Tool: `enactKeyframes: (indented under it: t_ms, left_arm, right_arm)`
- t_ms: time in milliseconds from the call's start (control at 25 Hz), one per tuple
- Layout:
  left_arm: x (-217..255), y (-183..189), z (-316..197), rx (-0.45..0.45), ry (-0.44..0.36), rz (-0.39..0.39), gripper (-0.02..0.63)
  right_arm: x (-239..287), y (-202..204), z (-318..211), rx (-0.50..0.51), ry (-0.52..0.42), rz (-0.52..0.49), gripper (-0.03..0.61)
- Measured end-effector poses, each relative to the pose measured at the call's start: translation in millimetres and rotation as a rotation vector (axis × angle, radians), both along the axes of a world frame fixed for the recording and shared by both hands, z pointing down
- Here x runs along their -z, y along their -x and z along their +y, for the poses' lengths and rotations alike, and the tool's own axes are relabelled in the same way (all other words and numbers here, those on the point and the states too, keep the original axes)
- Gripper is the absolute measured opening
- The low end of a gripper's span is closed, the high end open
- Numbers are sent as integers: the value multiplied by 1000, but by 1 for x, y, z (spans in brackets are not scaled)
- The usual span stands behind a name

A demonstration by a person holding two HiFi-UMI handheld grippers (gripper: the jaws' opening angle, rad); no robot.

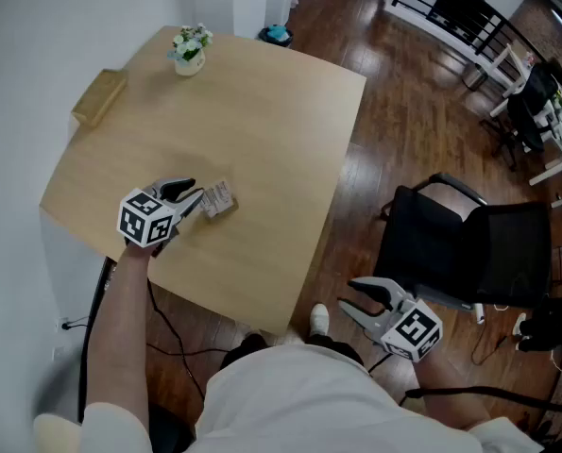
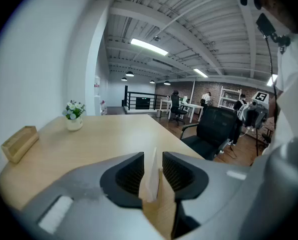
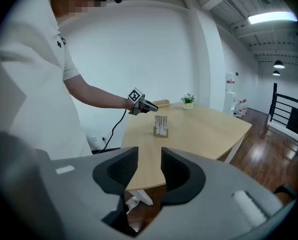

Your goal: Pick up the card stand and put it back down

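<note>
The card stand [image 1: 220, 199], a small wooden base holding an upright printed card, rests on the light wooden table [image 1: 262, 111] near its front left corner. My left gripper [image 1: 197, 194] is open right beside it. In the left gripper view the card [image 2: 152, 179] appears edge-on between the jaws, with a gap on each side. From the right gripper view the stand [image 3: 161, 126] stands upright on the table with the left gripper [image 3: 147, 105] just behind it. My right gripper [image 1: 349, 298] hangs open and empty over the floor, off the table's near right side.
A small pot of white flowers [image 1: 190, 50] and a wooden box [image 1: 99, 97] sit at the table's far left. A black office chair [image 1: 469, 248] stands to the right on the wooden floor. A black cable [image 1: 162, 324] trails from my left arm.
</note>
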State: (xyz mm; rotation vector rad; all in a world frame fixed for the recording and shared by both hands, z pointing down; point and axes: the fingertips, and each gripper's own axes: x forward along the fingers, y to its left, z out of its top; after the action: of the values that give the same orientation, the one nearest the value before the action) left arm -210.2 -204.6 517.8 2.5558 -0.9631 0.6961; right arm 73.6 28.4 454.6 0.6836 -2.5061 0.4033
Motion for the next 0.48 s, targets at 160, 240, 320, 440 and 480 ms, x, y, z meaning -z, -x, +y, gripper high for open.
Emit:
enactKeyframes:
  t_ms: [160, 240, 320, 440, 480]
  left_arm:
    - [-16, -7, -10, -33, 39, -18, 124]
    - [-24, -9, -12, -45, 53, -31, 123]
    - [-31, -10, -13, -51, 61, -42, 112]
    - [-38, -11, -13, -59, 73, -60, 84]
    - [-39, -10, -13, -60, 76, -61, 68]
  right_arm:
    - [-5, -7, -8, -8, 2, 7, 150]
    - [-8, -7, -12, -3, 2, 9, 149]
    - [-10, -7, -14, 1, 5, 11, 150]
    - [-9, -7, -16, -3, 8, 10, 150]
    - [-9, -8, -17, -5, 6, 7, 150]
